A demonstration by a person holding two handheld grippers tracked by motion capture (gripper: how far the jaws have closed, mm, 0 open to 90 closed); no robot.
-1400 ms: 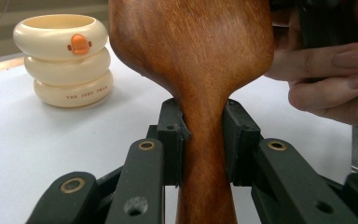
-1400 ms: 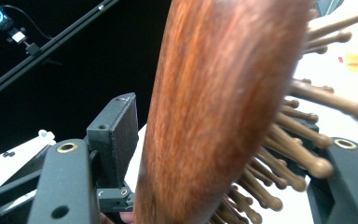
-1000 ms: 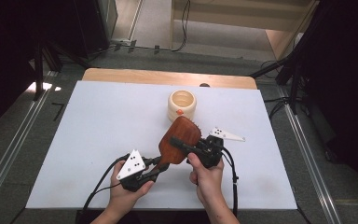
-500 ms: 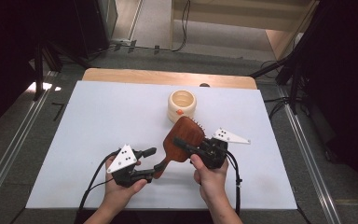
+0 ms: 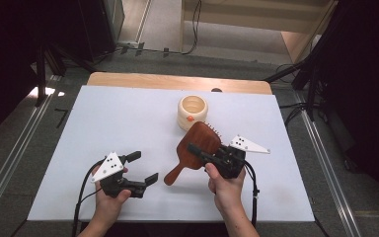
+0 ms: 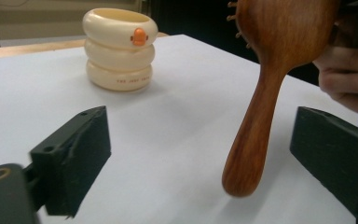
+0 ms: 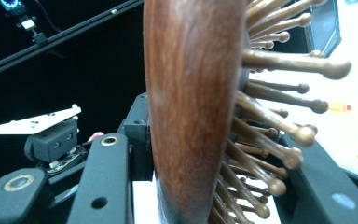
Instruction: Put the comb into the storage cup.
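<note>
A brown wooden hairbrush [image 5: 202, 136] is held tilted over the white table sheet [image 5: 128, 118], its handle end pointing down-left. My right gripper [image 5: 203, 151] is shut on the brush head. In the right gripper view the wooden back [image 7: 186, 116] sits between the jaws, with the bristles [image 7: 279, 107] sticking out to the right. My left gripper [image 5: 143, 168] stands open to the left of the handle and its jaws have just been opening. In the left gripper view the handle [image 6: 256, 135] hangs ahead between the two jaws, and neither pad touches it.
A cream ringed cup [image 5: 192, 111] with an orange mark stands behind the brush, also visible as the cup [image 6: 119, 49] in the left gripper view. A wooden board edge [image 5: 177, 81] lies along the far side. Cables trail from both grippers toward the near edge.
My left gripper has let go of the brush handle, opened wide and slid left, away from it. The right gripper keeps hold of the brush head and has shifted slightly right.
</note>
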